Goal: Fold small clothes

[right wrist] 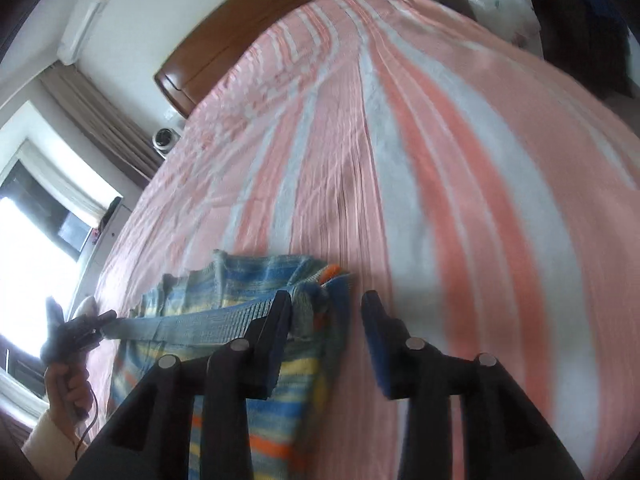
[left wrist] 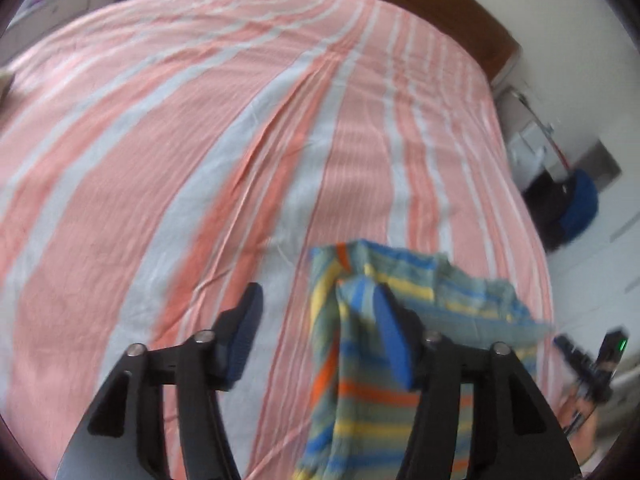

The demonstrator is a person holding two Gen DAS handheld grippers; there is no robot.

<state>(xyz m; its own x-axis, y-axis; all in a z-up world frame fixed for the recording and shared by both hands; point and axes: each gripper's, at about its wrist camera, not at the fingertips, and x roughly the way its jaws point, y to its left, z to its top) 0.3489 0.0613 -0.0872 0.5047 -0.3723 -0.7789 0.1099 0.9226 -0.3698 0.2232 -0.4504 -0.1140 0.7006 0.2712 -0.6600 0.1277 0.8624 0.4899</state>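
A small knitted garment (left wrist: 460, 296) with blue, yellow and orange stripes lies at the near edge of a bed (left wrist: 180, 140). My left gripper (left wrist: 314, 296) is open; the cloth hangs against its right finger (left wrist: 394, 340) and bare sheet shows between the pads. At the far right, blurred, is my right gripper (left wrist: 588, 360). In the right wrist view the garment (right wrist: 240, 276) bunches around the left finger (right wrist: 272, 332) of my right gripper (right wrist: 327, 298), which is open over the sheet. Its ribbed band stretches left to my left gripper (right wrist: 80, 328), held by a hand (right wrist: 68, 392).
The pink-and-white striped sheet (right wrist: 440, 200) covers the whole bed up to a wooden headboard (right wrist: 240, 32). A bright window (right wrist: 32, 260) and a small fan (right wrist: 164, 140) are on one side. Dark bags and a blue bundle (left wrist: 580, 200) stand on the floor on the other.
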